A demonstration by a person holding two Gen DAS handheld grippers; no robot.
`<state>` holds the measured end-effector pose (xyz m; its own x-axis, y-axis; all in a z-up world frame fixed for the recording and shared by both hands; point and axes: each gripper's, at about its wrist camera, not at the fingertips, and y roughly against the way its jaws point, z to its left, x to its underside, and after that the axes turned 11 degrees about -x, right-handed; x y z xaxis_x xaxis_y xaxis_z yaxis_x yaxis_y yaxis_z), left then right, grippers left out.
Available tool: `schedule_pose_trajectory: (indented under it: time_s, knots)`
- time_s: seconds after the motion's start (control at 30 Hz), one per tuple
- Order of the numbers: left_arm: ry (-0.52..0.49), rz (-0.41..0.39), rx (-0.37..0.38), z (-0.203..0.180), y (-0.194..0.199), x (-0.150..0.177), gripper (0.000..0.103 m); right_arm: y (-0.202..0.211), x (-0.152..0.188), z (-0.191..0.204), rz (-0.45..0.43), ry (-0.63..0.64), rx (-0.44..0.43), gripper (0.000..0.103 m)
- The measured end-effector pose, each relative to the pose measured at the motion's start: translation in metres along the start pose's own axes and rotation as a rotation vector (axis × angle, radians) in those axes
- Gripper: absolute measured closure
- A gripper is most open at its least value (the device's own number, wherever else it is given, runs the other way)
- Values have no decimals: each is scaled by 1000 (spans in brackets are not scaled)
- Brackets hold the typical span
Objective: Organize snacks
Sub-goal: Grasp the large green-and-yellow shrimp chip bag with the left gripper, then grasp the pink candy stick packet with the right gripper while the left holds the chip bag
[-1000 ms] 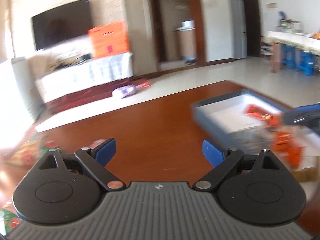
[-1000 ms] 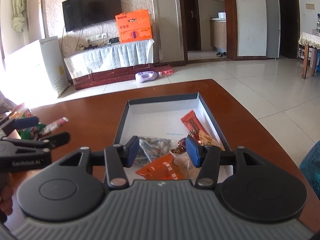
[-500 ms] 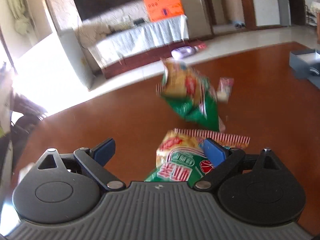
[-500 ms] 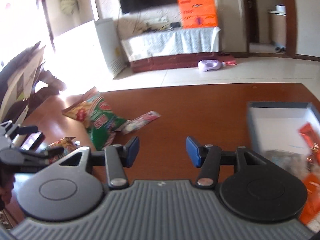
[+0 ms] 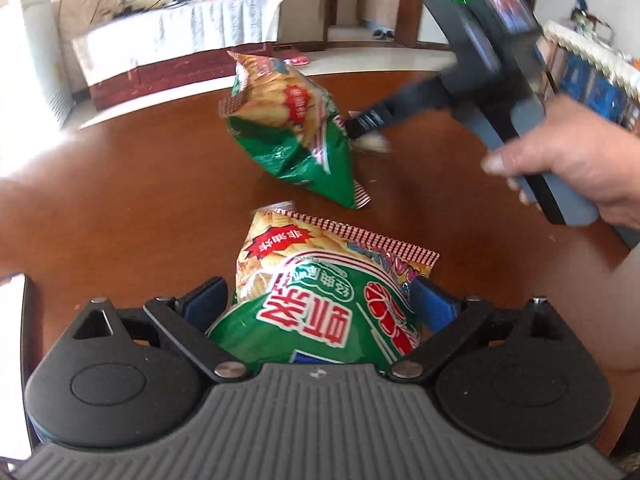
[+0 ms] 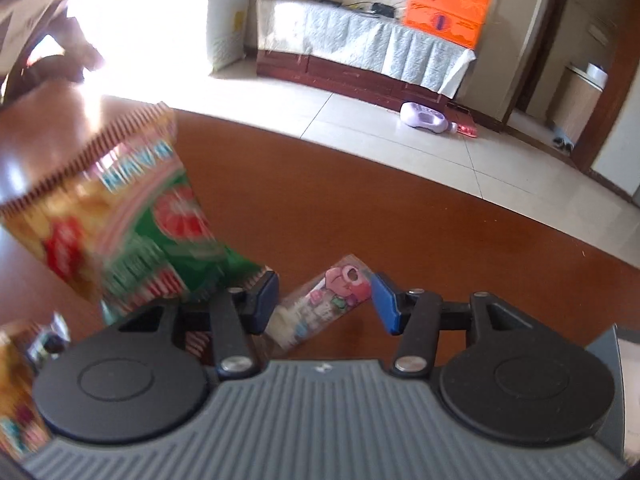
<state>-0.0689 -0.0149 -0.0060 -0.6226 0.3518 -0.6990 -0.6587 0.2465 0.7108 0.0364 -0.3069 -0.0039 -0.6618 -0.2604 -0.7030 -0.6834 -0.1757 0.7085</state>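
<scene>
My left gripper (image 5: 320, 300) is open, its blue pads on either side of a green and yellow chip bag (image 5: 320, 292) lying on the brown table (image 5: 120, 184). A second green chip bag (image 5: 288, 132) lies farther off, also in the right wrist view (image 6: 120, 216). My right gripper (image 6: 324, 300) is open over a small clear snack packet with a pink cartoon print (image 6: 320, 304), which lies between its fingers. In the left wrist view the right gripper (image 5: 368, 124) reaches just past the second bag, held by a hand (image 5: 568, 168).
A corner of the grey box (image 6: 624, 344) shows at the right edge. Another snack bag (image 6: 16, 392) sits at the far left. Beyond the table edge are the tiled floor, a cloth-covered TV stand (image 6: 360, 48) and an orange box (image 6: 446, 4).
Both grippers swung left from the grey box to the loose snacks. The left gripper closed in around the near chip bag. The right gripper came down over the small packet.
</scene>
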Motion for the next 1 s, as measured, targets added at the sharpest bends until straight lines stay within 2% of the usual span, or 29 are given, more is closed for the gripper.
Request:
schedule_pose_trajectory:
  time_s: [0.07, 0.17, 0.27, 0.37, 0.53, 0.63, 0.73, 0.83, 0.87, 0.93, 0.97, 1.0]
  knots:
    - [-8, -3, 10, 2, 0, 1, 6, 4, 8, -4, -8, 5, -13, 49]
    - [-44, 1, 34, -7, -8, -5, 15, 17, 16, -9, 2, 18, -35, 50]
    - [-106, -6, 61, -34, -6, -10, 18, 36, 30, -15, 24, 63, -37, 50]
    - [-145, -13, 94, -63, -8, -15, 19, 57, 48, -29, 42, 47, -60, 50]
    - [-167, -35, 55, -95, -13, -21, 18, 84, 69, -43, 67, -14, -64, 50]
    - [-164, -30, 46, -92, -10, -18, 18, 89, 65, -38, 41, -14, -84, 49]
    - [-154, -23, 36, -98, -11, -16, 13, 80, 49, -31, 13, 11, -97, 43]
    - [-128, -16, 36, -96, -13, -17, 8, 53, 35, -23, 87, 62, -99, 44]
    - [-122, -15, 34, -95, -14, -17, 6, 49, 33, -22, 80, 67, -102, 44]
    - [-112, -16, 32, -95, -14, -16, 5, 47, 30, -24, 97, 34, -147, 55]
    - [-109, -16, 30, -95, -13, -15, 4, 47, 29, -24, 103, 24, -177, 73]
    - [-109, -17, 27, -95, -12, -14, 4, 49, 30, -21, 105, 39, -173, 73]
